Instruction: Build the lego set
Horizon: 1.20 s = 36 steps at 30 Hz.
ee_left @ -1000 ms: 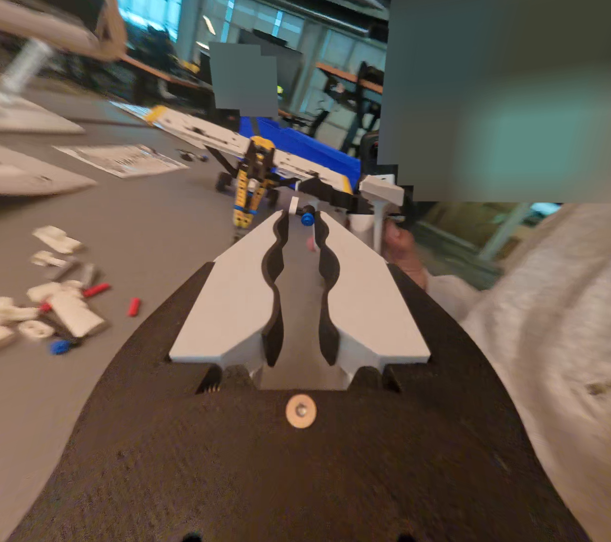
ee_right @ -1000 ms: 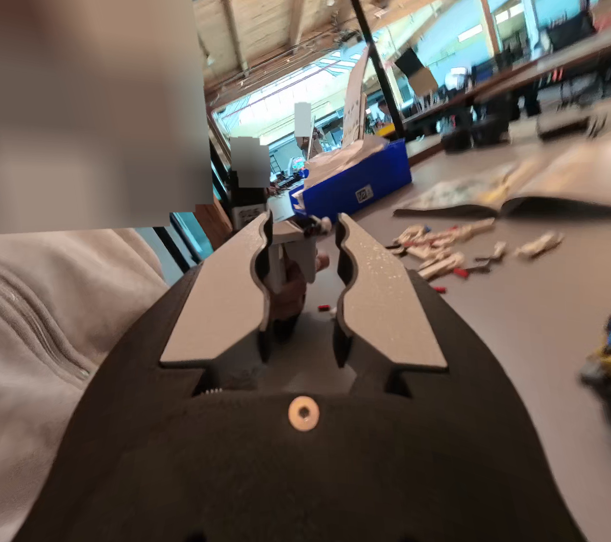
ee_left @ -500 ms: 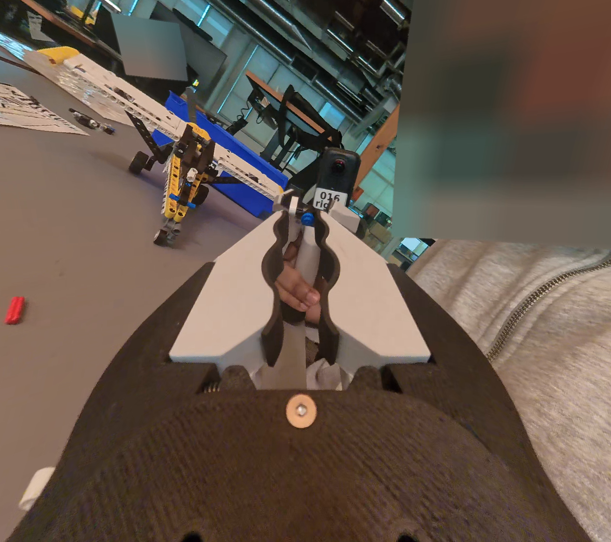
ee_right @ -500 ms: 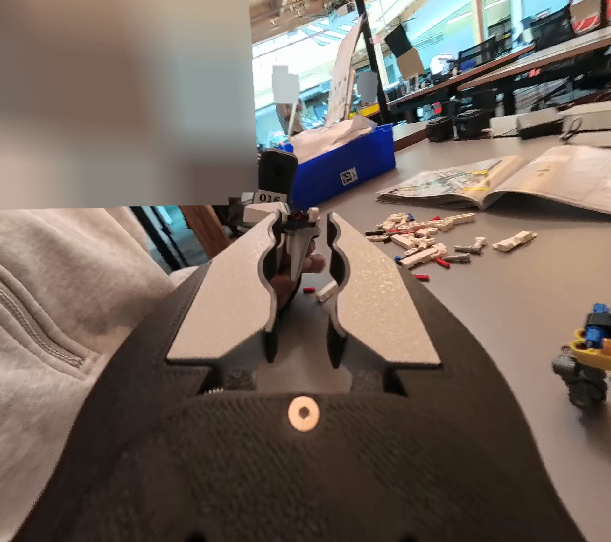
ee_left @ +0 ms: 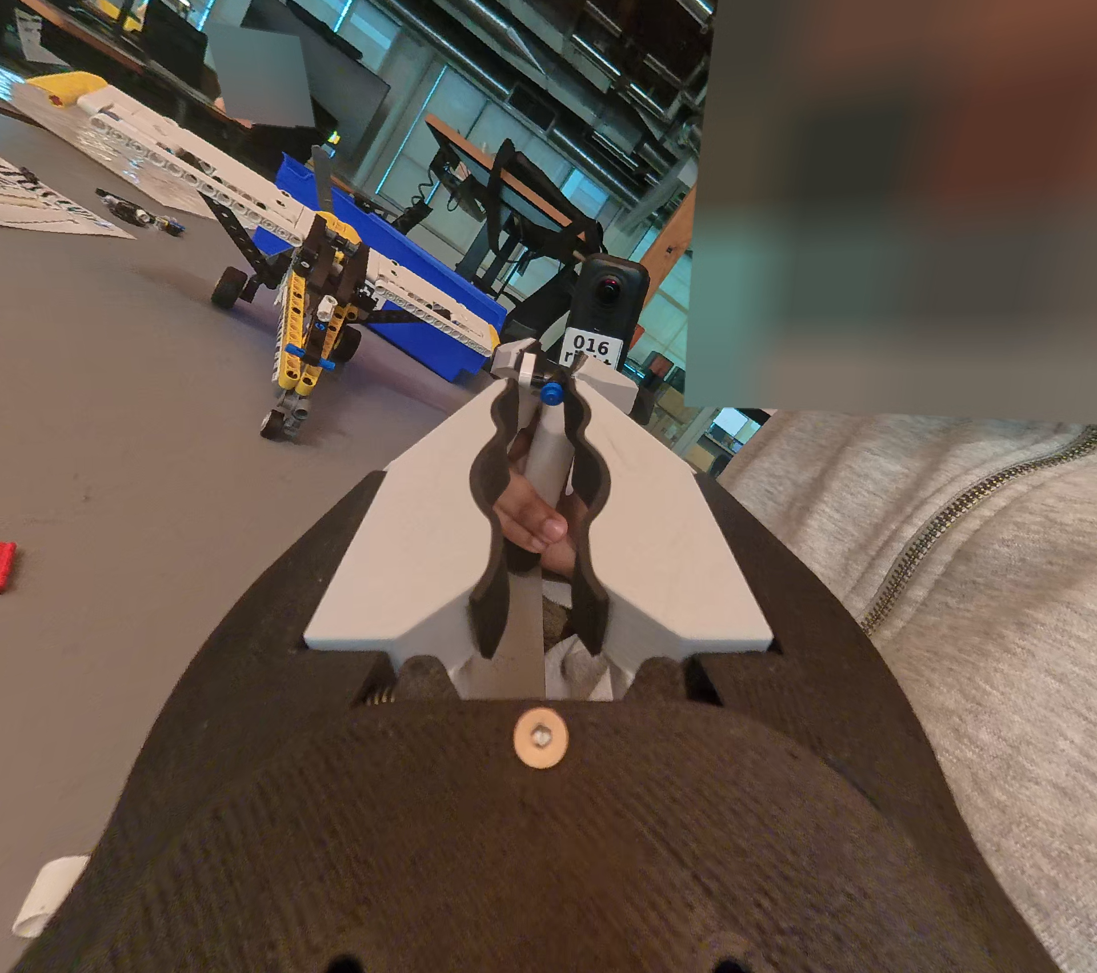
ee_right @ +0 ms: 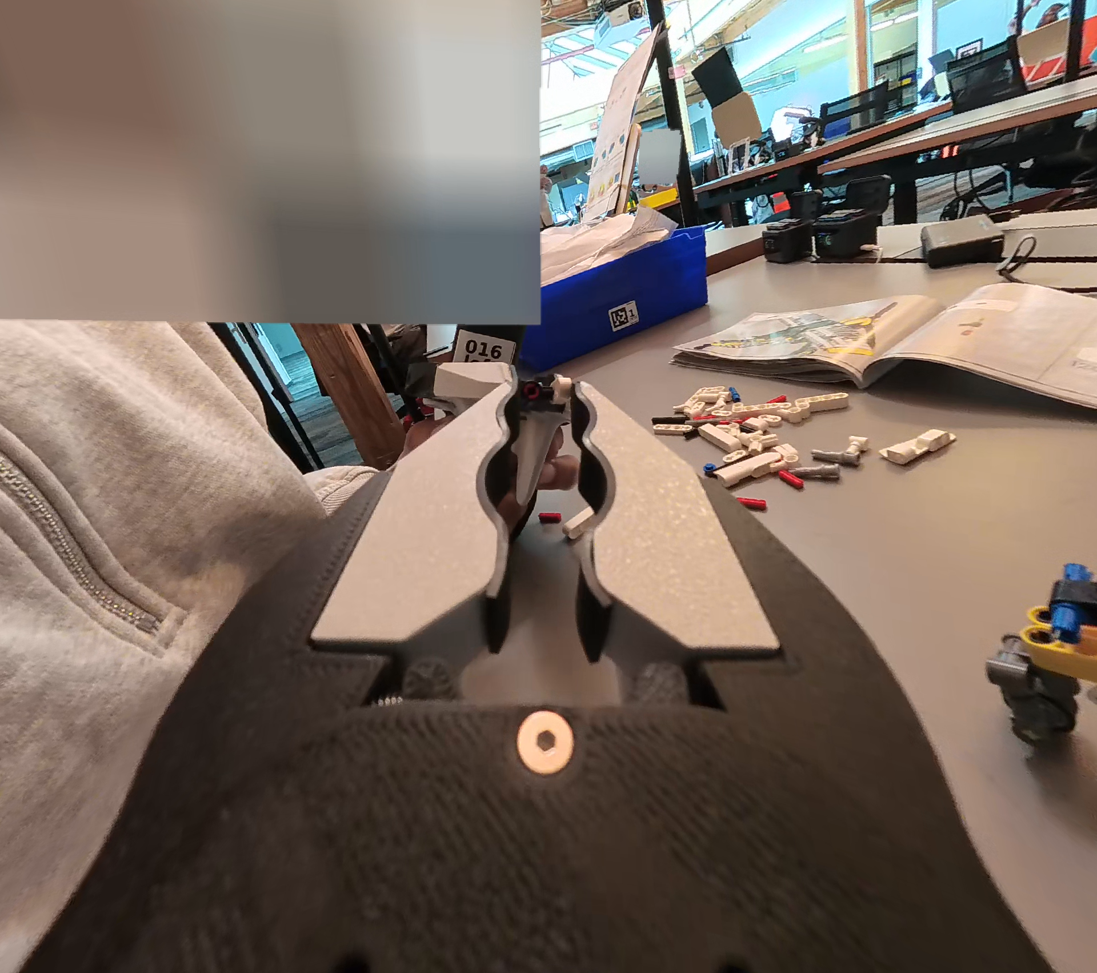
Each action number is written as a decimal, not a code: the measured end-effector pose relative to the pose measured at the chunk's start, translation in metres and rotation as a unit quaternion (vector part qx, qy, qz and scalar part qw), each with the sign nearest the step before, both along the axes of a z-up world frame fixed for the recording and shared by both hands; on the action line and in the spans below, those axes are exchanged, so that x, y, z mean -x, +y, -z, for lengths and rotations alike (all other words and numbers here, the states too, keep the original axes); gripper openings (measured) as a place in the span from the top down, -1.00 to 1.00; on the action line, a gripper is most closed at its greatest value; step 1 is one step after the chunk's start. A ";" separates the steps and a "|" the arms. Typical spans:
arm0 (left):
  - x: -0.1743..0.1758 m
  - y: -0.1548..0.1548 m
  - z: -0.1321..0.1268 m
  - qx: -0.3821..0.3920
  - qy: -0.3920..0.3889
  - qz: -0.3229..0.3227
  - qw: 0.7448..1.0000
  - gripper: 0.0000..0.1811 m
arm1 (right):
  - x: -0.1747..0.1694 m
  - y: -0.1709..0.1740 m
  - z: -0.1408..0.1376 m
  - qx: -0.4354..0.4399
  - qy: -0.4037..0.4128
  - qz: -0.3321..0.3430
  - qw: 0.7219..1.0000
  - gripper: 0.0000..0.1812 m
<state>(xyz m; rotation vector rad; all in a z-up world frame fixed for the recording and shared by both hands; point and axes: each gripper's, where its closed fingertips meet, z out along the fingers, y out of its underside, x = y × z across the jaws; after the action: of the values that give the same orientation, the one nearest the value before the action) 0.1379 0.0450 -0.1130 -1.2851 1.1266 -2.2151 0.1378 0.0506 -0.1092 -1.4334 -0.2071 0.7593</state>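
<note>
My left gripper is shut on a small white lego piece with a blue pin, held up above the grey table. My right gripper faces it tip to tip. Its fingers are narrowed onto the same small part, which shows there as a white bit and a black-and-red pin end. The partly built yellow, black and white plane model stands on the table to the left. Its tail end shows at the right edge of the right wrist view.
A pile of loose white, red and grey pieces lies beside an open instruction booklet. A blue bin stands behind. A loose white piece lies under the right gripper. The person's grey zip top is close by. Both grippers' tips are close together, under 4 cm apart.
Both grippers have swung round to face each other and lifted. The right gripper's fingers have narrowed from wide open onto the small part. The left has kept its hold.
</note>
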 end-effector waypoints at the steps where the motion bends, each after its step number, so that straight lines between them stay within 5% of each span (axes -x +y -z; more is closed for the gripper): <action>1: 0.000 0.000 0.000 0.000 0.000 0.001 1.000 0.87 | 0.000 0.000 0.000 0.000 0.000 -0.001 1.000 0.84; 20: 0.002 -0.004 0.000 -0.004 0.000 0.010 1.000 0.88 | -0.001 -0.001 0.005 0.026 0.018 -0.019 0.999 0.98; 24: 0.001 -0.003 0.000 -0.006 0.001 0.005 1.000 0.88 | -0.002 0.000 0.004 0.019 0.011 -0.010 1.000 0.96; 27: 0.001 -0.002 0.000 -0.001 0.002 0.004 1.000 0.88 | 0.003 -0.005 -0.001 0.001 0.024 -0.045 0.999 0.74; 36: 0.002 -0.011 0.001 -0.006 0.003 0.027 1.000 0.88 | 0.004 -0.006 -0.001 -0.001 0.022 -0.049 0.999 0.79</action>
<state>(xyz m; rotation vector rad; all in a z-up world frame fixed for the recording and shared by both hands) 0.1361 0.0344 -0.1138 -1.2709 1.1894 -2.2403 0.1337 0.0442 -0.1081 -1.4118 -0.2446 0.8704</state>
